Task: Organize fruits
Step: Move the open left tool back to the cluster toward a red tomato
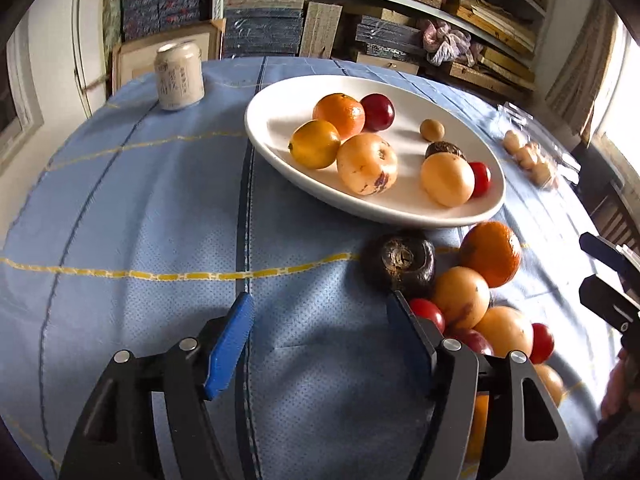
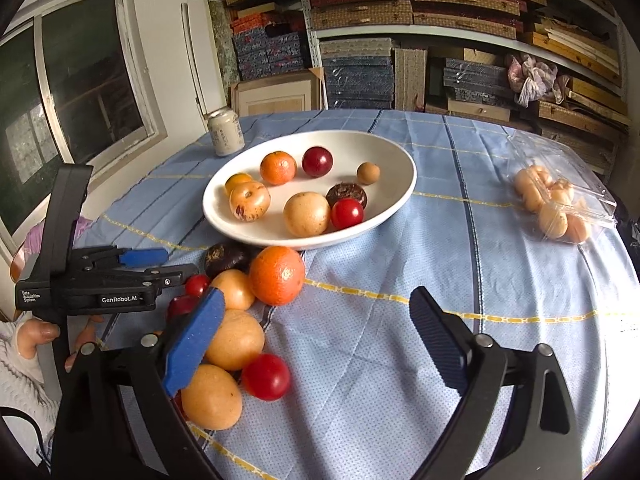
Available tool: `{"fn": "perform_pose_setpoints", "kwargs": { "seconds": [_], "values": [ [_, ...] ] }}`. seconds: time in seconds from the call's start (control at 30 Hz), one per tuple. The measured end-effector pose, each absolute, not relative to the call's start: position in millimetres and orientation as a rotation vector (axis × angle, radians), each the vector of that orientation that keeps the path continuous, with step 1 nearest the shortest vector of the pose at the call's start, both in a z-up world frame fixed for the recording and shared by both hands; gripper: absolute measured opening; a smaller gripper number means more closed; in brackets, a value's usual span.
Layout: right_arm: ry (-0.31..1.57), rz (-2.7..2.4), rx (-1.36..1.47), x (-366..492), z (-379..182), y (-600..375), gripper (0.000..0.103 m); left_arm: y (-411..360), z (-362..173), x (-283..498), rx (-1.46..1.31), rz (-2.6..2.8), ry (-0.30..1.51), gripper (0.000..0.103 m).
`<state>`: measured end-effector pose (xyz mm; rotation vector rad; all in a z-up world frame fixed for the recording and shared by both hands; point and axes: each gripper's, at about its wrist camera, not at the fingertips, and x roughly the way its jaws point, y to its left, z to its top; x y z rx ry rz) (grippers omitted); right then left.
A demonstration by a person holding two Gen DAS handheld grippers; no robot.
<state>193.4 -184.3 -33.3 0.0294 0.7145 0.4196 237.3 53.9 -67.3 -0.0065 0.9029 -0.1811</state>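
Shelves of stacked boxes stand behind a surface under blue checked cloth. From the left wrist, the left gripper gapes empty over bare cloth; loose fruit lies just right of it: a bumpy dark round fruit, a rough-skinned orange mandarin, near a white oval ceramic dish already holding fruit.

From the right wrist, the right gripper is spread wide, empty. A glossy red cherry tomato looks soft and slippery: pinch gently across its middle. The mandarin seems firmer.
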Motion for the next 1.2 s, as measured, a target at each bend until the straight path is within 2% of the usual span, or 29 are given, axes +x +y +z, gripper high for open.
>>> {"fn": "perform_pose_setpoints", "kwargs": {
  "seconds": [0.17,0.2,0.4,0.57,0.77,0.83,1.0,1.2],
  "values": [
    [0.735,0.417,0.001,192.4,-33.9,-186.1,0.096,50.7,-70.3,241.6,0.000,-0.147,0.904,0.079],
    [0.732,0.415,0.007,192.1,-33.3,-186.9,0.096,51.0,-70.4,242.6,-0.001,-0.134,0.903,0.083],
    [0.754,0.405,-0.003,193.8,-37.8,-185.8,0.096,66.7,-66.0,250.4,-0.131,-0.189,0.931,0.085],
    [0.755,0.401,0.009,193.8,-37.9,-188.1,0.097,70.5,-64.4,250.3,-0.248,-0.288,0.947,0.090],
    [0.759,0.399,0.004,195.3,-38.0,-187.0,0.097,46.6,-66.7,244.4,-0.102,-0.269,0.945,0.094],
    [0.759,0.395,0.008,195.3,-38.3,-187.4,0.097,45.2,-66.0,242.9,-0.068,-0.246,0.939,0.099],
    [0.753,0.390,0.019,195.8,-36.1,-191.3,0.097,63.7,-53.4,240.3,-0.028,-0.090,0.889,0.099],
    [0.743,0.389,0.023,194.7,-33.5,-193.5,0.097,92.7,-51.7,242.8,-0.267,-0.207,0.948,0.099]
  ]
}}
